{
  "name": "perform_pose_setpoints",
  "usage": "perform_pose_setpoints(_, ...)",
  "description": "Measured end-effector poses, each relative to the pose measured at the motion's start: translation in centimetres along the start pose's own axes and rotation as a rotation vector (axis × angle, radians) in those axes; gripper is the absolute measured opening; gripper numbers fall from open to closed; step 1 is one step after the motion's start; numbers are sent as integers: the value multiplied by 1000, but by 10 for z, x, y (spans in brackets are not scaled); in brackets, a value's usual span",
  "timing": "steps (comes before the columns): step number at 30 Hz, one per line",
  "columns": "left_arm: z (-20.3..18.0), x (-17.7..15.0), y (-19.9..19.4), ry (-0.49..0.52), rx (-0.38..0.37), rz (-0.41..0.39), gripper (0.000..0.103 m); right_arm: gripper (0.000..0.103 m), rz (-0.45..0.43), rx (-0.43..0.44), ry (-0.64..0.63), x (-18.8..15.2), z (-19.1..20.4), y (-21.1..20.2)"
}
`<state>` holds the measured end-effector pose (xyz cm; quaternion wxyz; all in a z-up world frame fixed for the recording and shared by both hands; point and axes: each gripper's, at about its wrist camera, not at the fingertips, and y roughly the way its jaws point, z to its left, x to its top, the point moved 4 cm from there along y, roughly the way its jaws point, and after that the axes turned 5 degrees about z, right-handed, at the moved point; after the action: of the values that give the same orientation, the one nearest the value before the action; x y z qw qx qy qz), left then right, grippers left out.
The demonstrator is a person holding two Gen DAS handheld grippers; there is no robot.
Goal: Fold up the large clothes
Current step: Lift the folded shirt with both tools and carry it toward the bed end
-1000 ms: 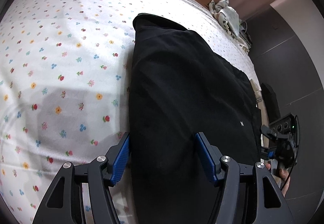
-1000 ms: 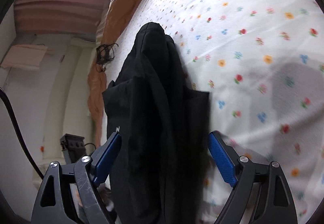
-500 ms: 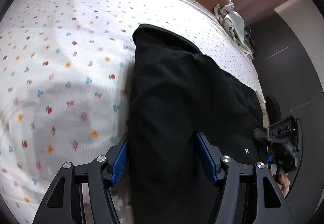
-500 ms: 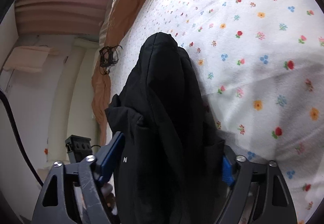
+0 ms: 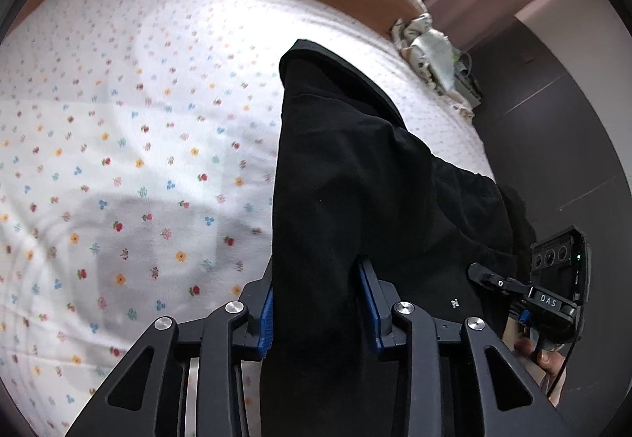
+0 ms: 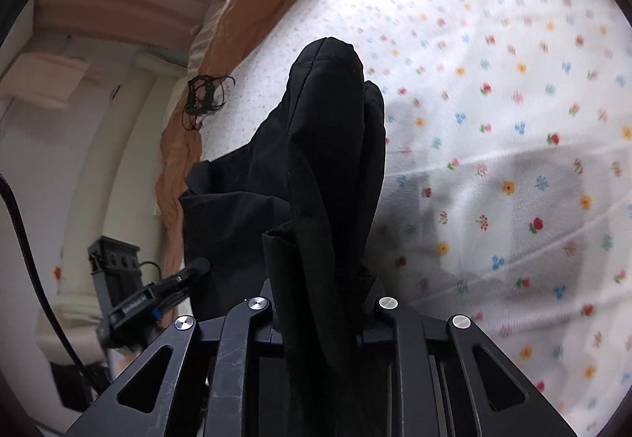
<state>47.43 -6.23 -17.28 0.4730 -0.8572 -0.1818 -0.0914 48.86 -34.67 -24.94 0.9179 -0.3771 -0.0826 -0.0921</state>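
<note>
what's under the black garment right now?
The flowered bed sheet lies under and around the black garment. The left gripper and right gripper both pinch its near edge. Anything under the cloth itself is covered from both views.

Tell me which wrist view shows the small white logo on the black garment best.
The left wrist view: the small white logo sits clear on the black garment, just right of the left gripper. In the right wrist view, bunched folds of cloth hide it; no logo is visible there.
</note>
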Motion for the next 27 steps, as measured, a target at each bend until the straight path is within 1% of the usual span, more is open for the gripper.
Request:
perform_pose_setpoints(4,-11,-6,-22,17,-15,-30,36,21,-27,-21,-34,-3,18,-20)
perform_pose_setpoints(10,-30,-16,-55,43,-57,-70,36,21,-86,-34,-83,-20,47,-53)
perform_pose_setpoints(14,-49,-22,-74,67,-85,-95,36,21,-138,-41,-122,-32,66,-83)
perform_pose_setpoints(16,-59,-29,-84,80,-106,-107,36,21,-170,-41,-140,-37,76,-101)
perform_pose_setpoints(22,-101,-49,-112,128,-165,-142,36,21,-275,-70,-217,-55,111,-163)
perform_pose_setpoints(27,-150,-63,-125,183,-209,-155,36,21,-341,-136,-261,-70,129,-216)
